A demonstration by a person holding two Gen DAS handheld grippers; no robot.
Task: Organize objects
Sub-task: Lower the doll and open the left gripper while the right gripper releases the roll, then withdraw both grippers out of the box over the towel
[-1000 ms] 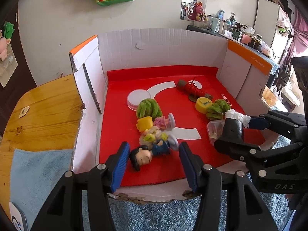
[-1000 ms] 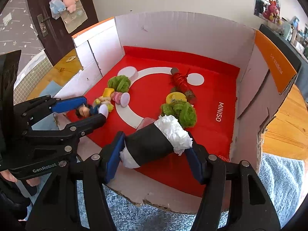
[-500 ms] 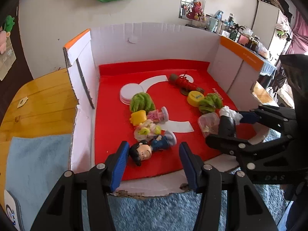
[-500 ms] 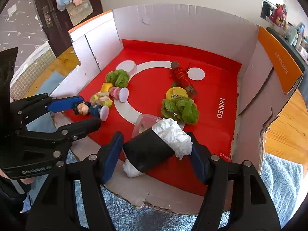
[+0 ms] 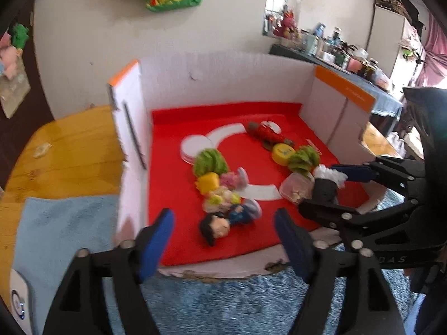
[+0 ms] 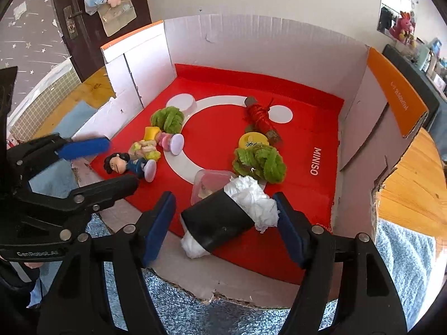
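A shallow cardboard box with a red floor holds small toys. A black roll stuffed with white tissue lies on the floor near the front edge, between the fingers of my right gripper, which is open around it. It also shows in the left wrist view. My left gripper is open and empty, just in front of a black-haired boy figurine lying on its side; in the right wrist view the figurine lies between the left gripper's fingers.
On the red floor lie two green fuzzy balls, a yellow lid, a red-wrapped stick, a clear plastic cup, a white lid and pastel figurines. Blue towel lies left; wooden table around.
My right gripper has opened wider and the black roll now rests on the box floor. Both grippers have drawn back and up from the box. The left gripper has opened wider.
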